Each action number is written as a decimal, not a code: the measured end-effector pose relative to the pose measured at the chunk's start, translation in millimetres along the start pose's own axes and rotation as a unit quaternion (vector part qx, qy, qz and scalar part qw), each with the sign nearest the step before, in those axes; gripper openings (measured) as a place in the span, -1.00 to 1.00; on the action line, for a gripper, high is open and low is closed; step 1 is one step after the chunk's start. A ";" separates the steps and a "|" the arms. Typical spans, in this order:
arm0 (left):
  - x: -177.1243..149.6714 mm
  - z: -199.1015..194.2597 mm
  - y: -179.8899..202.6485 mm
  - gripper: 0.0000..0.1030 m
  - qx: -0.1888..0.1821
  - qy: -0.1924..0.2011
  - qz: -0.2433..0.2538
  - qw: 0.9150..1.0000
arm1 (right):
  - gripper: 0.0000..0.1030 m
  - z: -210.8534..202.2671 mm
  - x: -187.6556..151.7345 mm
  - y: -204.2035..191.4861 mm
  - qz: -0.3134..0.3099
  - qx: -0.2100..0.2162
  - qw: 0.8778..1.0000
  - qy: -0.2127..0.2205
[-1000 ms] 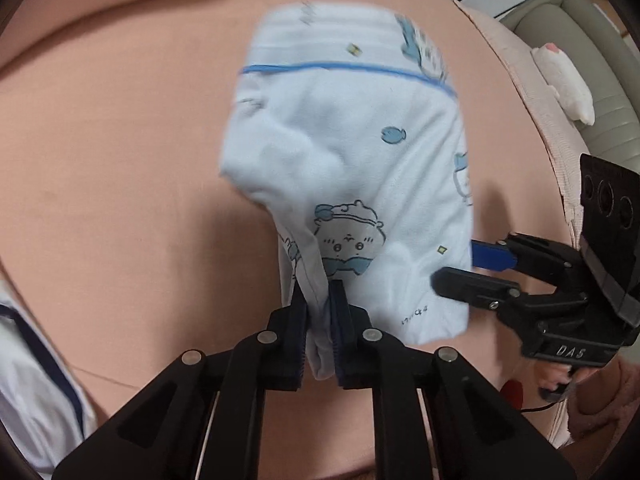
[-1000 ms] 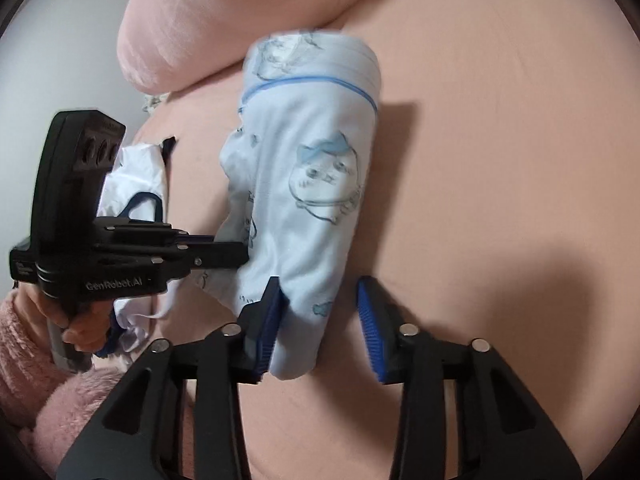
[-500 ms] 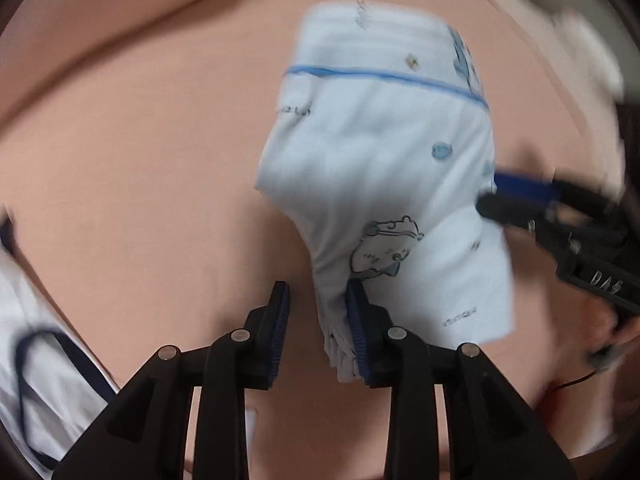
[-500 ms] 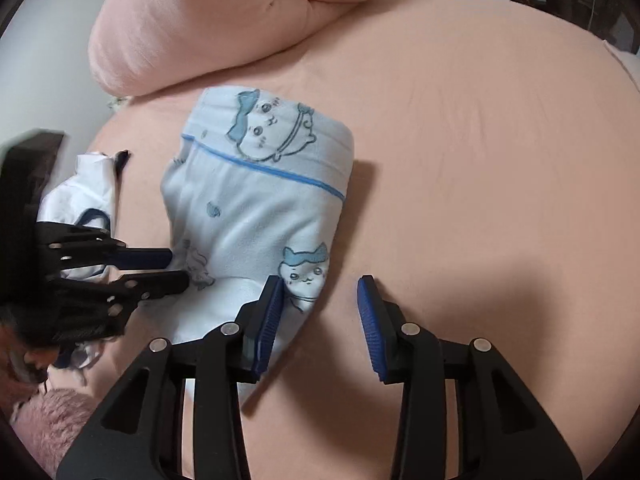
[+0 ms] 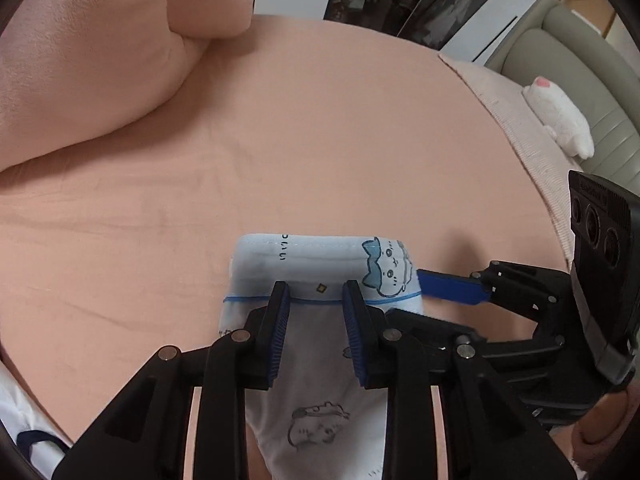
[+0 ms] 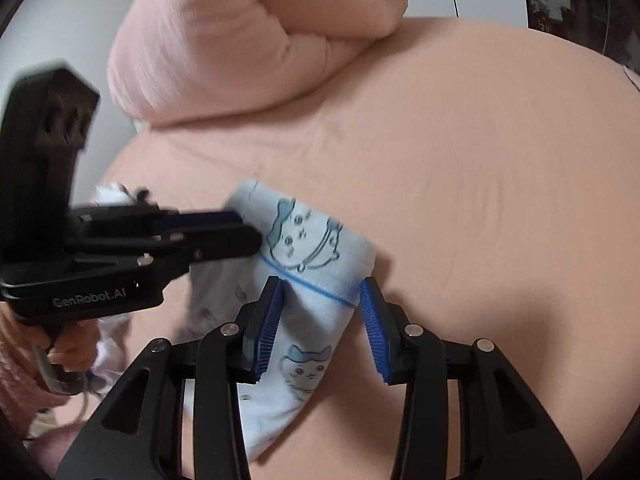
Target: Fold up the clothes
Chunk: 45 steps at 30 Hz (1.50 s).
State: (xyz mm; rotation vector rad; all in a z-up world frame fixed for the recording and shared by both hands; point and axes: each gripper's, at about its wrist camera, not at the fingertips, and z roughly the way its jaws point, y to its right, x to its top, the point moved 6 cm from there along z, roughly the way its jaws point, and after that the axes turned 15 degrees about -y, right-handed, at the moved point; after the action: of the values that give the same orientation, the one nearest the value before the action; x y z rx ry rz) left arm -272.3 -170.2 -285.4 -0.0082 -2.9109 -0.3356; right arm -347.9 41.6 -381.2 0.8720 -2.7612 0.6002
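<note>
A pale blue garment with cartoon cat prints lies folded on the peach bed sheet; in the right wrist view it lies the same way. My left gripper is open, its jaws hovering over the garment near its blue stripe. My right gripper is open too, its jaws straddling the garment's narrow part. The right gripper also shows in the left wrist view, at the garment's right edge. The left gripper shows blurred in the right wrist view, at the garment's left edge.
A large pink duvet is bunched at the bed's far side. A white garment with navy trim lies at the left. A white plush toy sits on a grey sofa beyond the bed's right edge.
My left gripper let go of the garment and opened. Both grippers moved forward over the garment, which now lies folded shorter on the sheet.
</note>
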 end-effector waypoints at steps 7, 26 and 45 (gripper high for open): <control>-31.5 19.2 -39.6 -0.57 0.047 -0.031 -0.056 0.997 | -0.17 8.3 -9.7 24.2 0.015 0.020 1.000 -0.005; 13.0 21.8 -25.2 -0.51 0.042 0.003 -0.059 0.997 | -0.16 -27.8 0.6 46.9 0.035 -0.037 0.998 0.022; -49.9 31.2 8.7 -0.24 0.049 -0.074 -0.008 0.996 | -0.15 -19.0 -71.2 14.7 0.020 -0.020 0.999 -0.041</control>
State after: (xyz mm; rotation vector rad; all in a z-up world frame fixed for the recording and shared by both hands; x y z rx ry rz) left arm -229.8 -153.7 -323.5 0.0071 -3.0728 -0.2026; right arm -297.8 96.9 -389.5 0.8536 -2.8599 0.5261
